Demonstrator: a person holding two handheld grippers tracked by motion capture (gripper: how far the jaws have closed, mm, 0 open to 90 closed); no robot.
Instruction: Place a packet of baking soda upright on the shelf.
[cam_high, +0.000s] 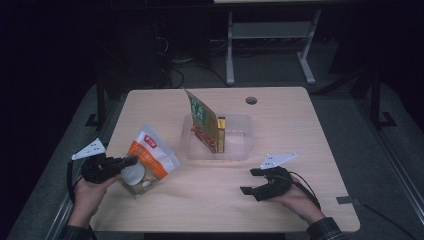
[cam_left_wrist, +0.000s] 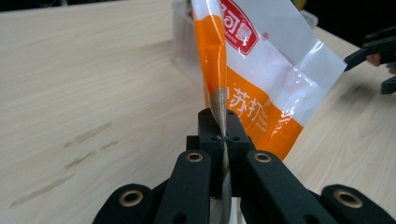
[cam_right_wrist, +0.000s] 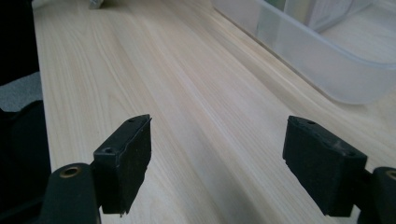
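On the pale wooden bench (cam_high: 280, 200), the clear plastic tub (cam_high: 240, 150) already holds two packets. The orange-and-white snack pouch (cam_high: 150, 157) (lifted, near left) remains to go in, pinched by the left claw (cam_left_wrist: 223, 135); the right claw (cam_right_wrist: 217, 163) rests spread.

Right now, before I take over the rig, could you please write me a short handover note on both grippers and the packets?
Left gripper: shut on the edge of the orange and white snack bag, held just above the table at its left front.
Right gripper: open, holding nothing, resting low over the table at the right front.
Clear plastic bin: mid-table, already holding a green packet standing on edge and a small yellow box beside it.
Done: two items look binned, the bag is gripped.
Left: probably carry the bag to the bin and release it inside.
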